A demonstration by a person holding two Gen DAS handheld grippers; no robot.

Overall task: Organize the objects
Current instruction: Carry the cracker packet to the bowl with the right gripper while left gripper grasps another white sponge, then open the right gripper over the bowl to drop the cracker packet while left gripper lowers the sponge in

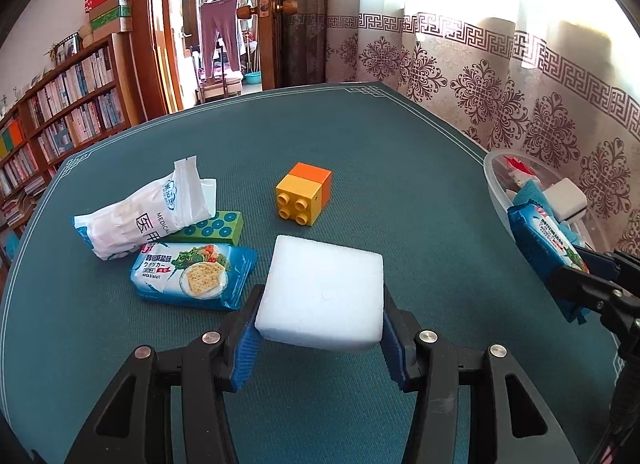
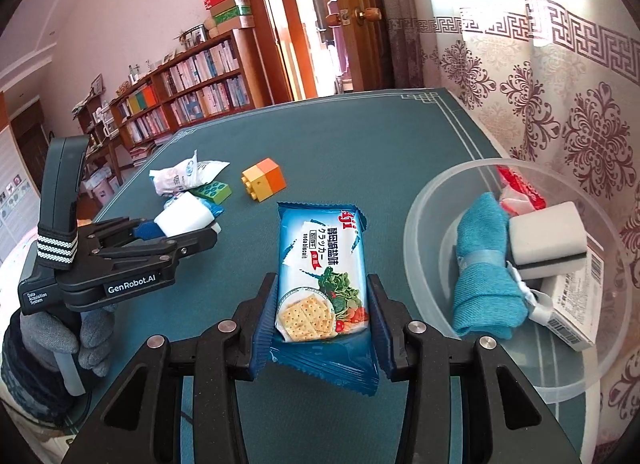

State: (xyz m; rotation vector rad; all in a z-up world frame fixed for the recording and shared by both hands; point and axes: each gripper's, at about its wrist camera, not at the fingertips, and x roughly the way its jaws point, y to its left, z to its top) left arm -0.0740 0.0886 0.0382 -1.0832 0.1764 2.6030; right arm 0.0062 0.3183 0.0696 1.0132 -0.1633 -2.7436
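My left gripper is shut on a white foam block and holds it just above the green table mat; it also shows in the right wrist view. My right gripper is shut on a blue cracker packet, held above the mat just left of the clear plastic bowl; the packet also shows in the left wrist view. On the mat lie another cracker packet, a white medical bag, a green brick and a yellow-orange brick.
The bowl holds a blue rolled cloth, a white sponge block, a red packet and a white box. A patterned curtain hangs close behind the bowl. A bookshelf stands beyond the table's far left edge.
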